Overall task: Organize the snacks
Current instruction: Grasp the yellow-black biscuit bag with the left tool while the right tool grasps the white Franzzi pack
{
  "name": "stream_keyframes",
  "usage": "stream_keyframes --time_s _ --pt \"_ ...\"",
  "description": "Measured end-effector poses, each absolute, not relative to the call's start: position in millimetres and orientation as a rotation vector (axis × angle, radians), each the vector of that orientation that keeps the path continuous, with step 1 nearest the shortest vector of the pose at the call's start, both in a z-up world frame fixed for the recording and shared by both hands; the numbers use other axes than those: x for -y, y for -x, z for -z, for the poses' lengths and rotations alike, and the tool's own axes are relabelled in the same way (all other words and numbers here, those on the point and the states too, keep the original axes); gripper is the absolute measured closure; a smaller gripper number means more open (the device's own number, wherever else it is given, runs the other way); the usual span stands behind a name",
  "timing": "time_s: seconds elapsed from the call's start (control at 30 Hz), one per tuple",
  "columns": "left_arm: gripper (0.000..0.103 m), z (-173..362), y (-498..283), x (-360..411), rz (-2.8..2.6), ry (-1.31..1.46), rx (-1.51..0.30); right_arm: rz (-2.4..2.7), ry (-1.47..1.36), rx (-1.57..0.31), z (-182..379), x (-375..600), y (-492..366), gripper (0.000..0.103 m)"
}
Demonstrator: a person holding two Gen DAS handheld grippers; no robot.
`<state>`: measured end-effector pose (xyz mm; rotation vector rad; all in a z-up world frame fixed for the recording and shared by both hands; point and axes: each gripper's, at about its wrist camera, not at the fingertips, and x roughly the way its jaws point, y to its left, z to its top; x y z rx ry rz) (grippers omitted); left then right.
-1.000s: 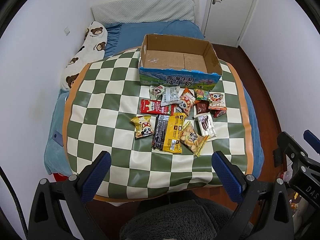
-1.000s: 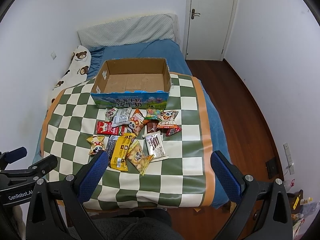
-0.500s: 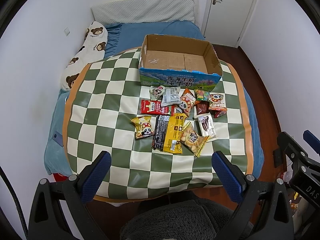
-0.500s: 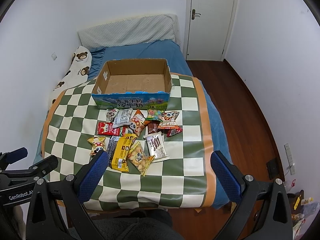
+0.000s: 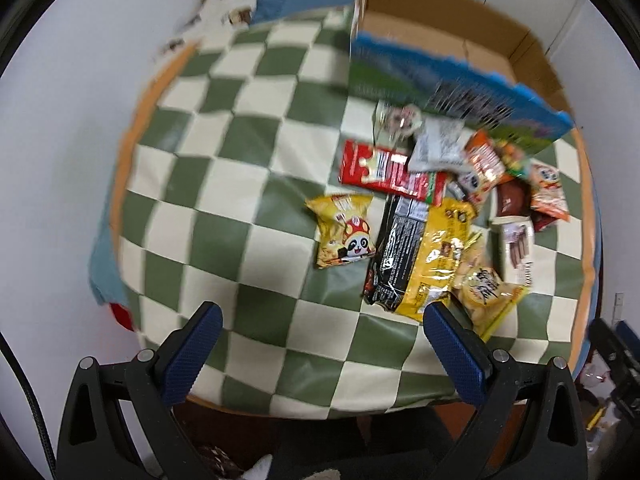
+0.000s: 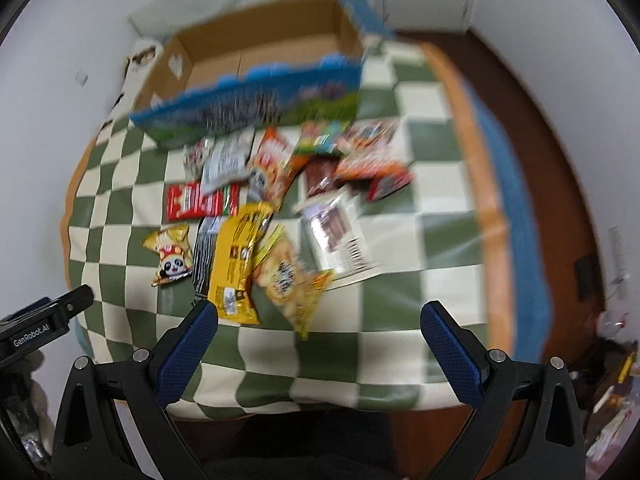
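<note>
- Progress: nothing is sorted yet; every snack packet lies loose on the green-and-cream checked mat (image 5: 224, 216), which covers the bed, and none is in the box, so the whole task appears to remain
- Container: the cardboard box (image 5: 452, 36), open at the top with a blue printed front wall, stands on the far part of the mat; as much of its brown floor as both views show is bare, though blur and the front wall hide a strip of it
- Snack pile: it begins directly in front of the box's printed wall and runs toward the cameras, many packets overlapping
- Near packets: the yellow panda packet (image 5: 344, 230) lies apart at the pile's left edge; the black packet (image 5: 394, 252) and the large yellow packet (image 5: 434, 256) overlap beside it; the biscuit bag (image 5: 486, 292) lies at the near right
- Farther packets: the red bar packet (image 5: 390, 174) lies across the pile's left, a grey packet (image 5: 438, 146) overlapping its end; smaller orange and brown packets crowd just before the box, too blurred to name
- Left tongs (image 5: 318, 350): spread wide, gripping nothing, above the mat's near edge short of the panda packet
- Right tongs (image 6: 318, 350): likewise spread wide and empty, with the large yellow packet and biscuit bag just beyond the left pad
- Judgement: a first pick of the nearest packets is what lies ahead
</note>
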<state>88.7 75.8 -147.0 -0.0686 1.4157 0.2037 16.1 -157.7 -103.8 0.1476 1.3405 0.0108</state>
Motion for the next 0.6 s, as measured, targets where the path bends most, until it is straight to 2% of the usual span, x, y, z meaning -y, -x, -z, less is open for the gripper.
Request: stream_keyframes --time_s 0.2,0.27,0.47,0.6 --pt "0.0 224 -125 -57 -0.072 0.07 -1.535 0.019 -0.144 -1.428 184 163 -55 0.004" --pt "0.0 247 -138 -44 -0.022 0.075 -1.577 0.03 -0.148 -1.446 199 169 -66 0.01" --pt "0.0 307 -169 -19 0.06 0.067 -1.674 0.024 -0.116 -1.517 239 175 -99 0.011" --pt "0.0 326 -182 -11 0.119 0.087 -1.707 -0.004 -0.091 -1.56 259 168 -110 0.011"
